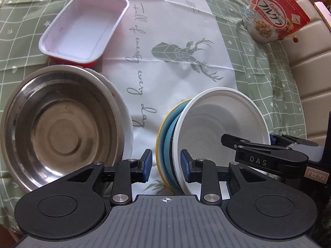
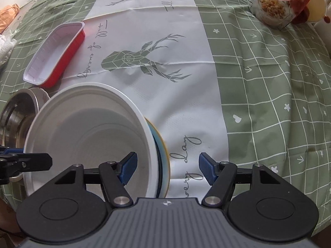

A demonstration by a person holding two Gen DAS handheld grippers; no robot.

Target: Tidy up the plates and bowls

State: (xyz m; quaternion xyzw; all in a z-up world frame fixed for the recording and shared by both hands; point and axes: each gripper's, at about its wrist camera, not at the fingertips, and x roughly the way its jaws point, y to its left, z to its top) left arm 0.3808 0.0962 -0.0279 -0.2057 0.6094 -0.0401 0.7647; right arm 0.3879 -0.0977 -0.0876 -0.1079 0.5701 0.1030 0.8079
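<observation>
i have my left gripper (image 1: 166,166) and my right gripper (image 2: 167,168) over the stack whose top piece is the white bowl (image 2: 89,136), which sits on a blue plate (image 1: 168,144) and a yellow-rimmed plate (image 1: 159,136) on the desk (image 2: 258,82). both sets of jaws stand apart and press on nothing: the left pair straddles the stack's near rim, the right pair straddles the bowl's other rim. the bowl looks like thin, light plastic, stiff enough at its rim, smooth and apt to slip, so i would pinch the rim wall. left of the bowl sits the steel bowl (image 1: 60,130) in a white dish (image 1: 122,111), probably heavier and slick. beyond that lies the red tray (image 1: 84,31).
</observation>
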